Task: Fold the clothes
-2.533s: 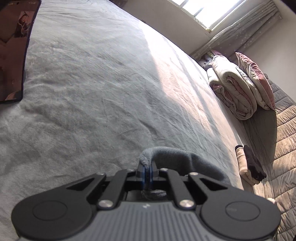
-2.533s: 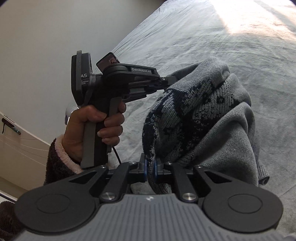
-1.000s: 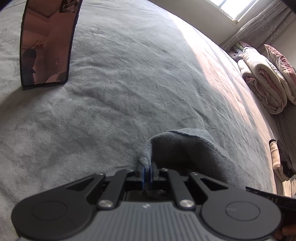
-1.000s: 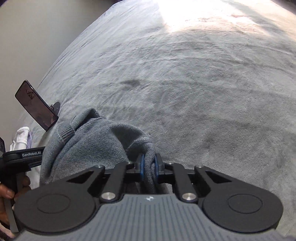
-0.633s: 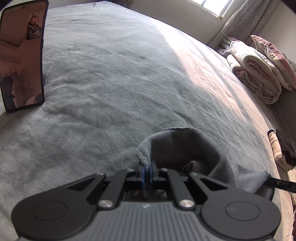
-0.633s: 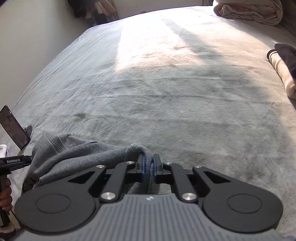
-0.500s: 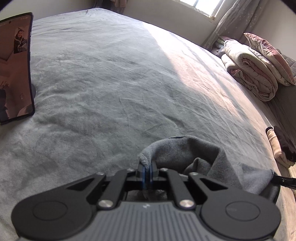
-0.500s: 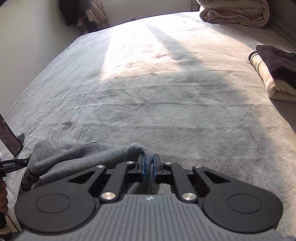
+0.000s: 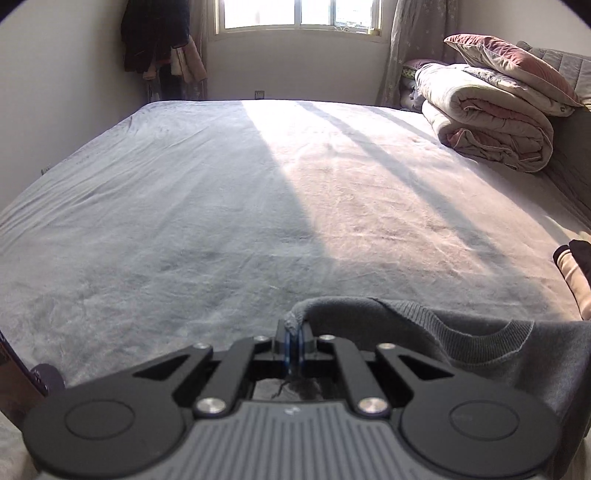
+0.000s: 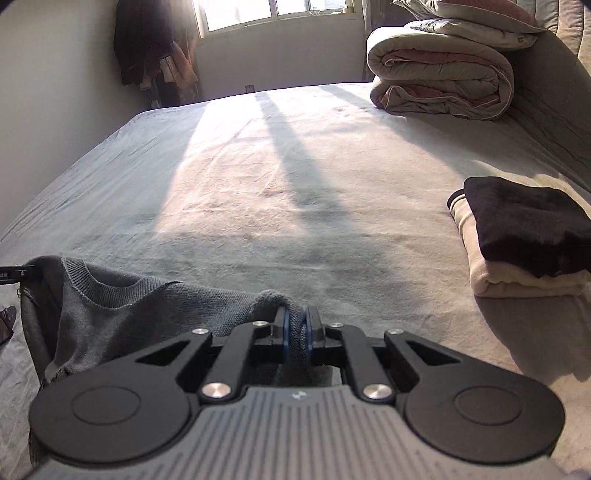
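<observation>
Left tool [image 9: 293, 341] and right tool [image 10: 297, 338] each clamped on a shoulder of the grey sweater [image 10: 147, 306], stretched between them above the bed [image 9: 258, 184], likely for spreading flat.

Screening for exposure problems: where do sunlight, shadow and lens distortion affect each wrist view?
Left wrist: window blown out, sun patch with stripe shadows across the bed, near side shaded, grey sweater dim. Right wrist: sun patch on the bed glares near white, folded clothes readable. Both: fisheye bends the edges, dark corners.
</observation>
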Motion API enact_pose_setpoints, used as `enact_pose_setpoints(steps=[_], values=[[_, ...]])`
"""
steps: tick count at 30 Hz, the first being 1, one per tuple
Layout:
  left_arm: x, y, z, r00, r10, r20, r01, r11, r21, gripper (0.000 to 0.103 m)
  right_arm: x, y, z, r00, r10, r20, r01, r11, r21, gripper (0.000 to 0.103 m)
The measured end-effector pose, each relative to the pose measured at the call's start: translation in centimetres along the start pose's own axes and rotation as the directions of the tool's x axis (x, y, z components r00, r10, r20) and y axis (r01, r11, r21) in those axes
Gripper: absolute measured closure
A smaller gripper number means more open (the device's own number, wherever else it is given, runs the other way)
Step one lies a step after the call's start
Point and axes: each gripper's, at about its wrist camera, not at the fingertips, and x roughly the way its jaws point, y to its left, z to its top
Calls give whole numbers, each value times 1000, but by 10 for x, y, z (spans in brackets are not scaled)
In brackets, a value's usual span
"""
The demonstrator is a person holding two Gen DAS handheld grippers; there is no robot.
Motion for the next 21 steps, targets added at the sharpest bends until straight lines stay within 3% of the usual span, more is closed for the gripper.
enact_pose_setpoints(steps=[9,21], values=[[42,-40,43,995,89,49,-92,994,56,99,24,-17,34,994,-63,87,68,996,-52,93],[105,-61,53,983,159,90,-167,982,91,99,84,-33,50,988,-107,109,113,992,-55,93]])
